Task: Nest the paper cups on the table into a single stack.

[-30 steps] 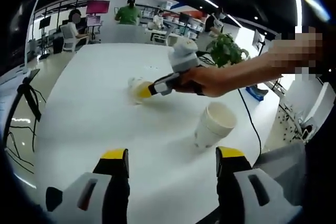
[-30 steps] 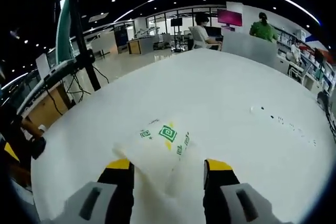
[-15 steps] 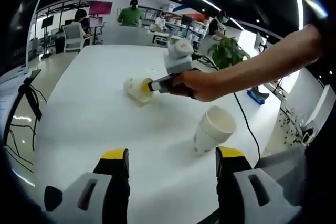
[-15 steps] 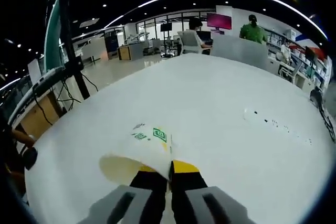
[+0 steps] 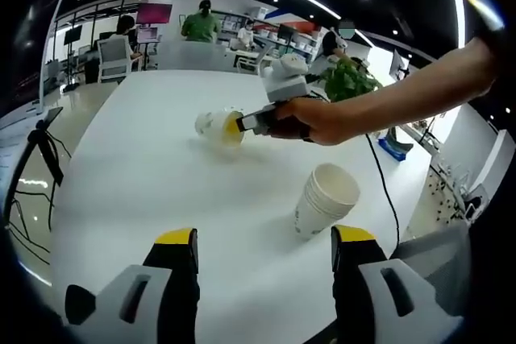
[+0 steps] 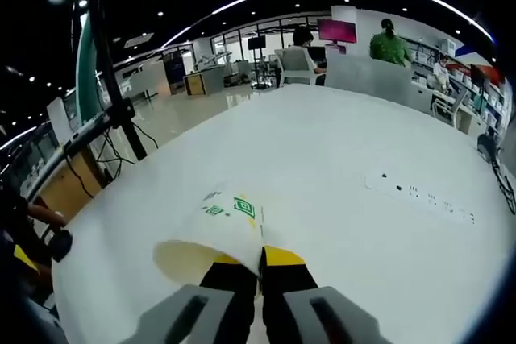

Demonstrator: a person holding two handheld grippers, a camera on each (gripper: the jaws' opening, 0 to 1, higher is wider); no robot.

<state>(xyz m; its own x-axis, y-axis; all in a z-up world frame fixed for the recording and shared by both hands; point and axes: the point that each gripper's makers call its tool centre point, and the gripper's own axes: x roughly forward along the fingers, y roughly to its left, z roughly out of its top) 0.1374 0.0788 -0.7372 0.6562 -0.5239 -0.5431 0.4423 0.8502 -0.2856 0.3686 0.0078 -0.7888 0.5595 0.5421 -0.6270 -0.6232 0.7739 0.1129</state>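
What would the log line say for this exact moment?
right gripper: shut on rim of white paper cup | left gripper: open, idle | stack of white cups: on table

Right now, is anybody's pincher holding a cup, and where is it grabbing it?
Yes. The right gripper pinches a paper cup by its rim. The left gripper is open and holds nothing.

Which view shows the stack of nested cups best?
The left gripper view: the stack of nested cups stands whole on the table, ahead of the open left gripper. The right gripper view instead shows the single cup its jaws pinch.
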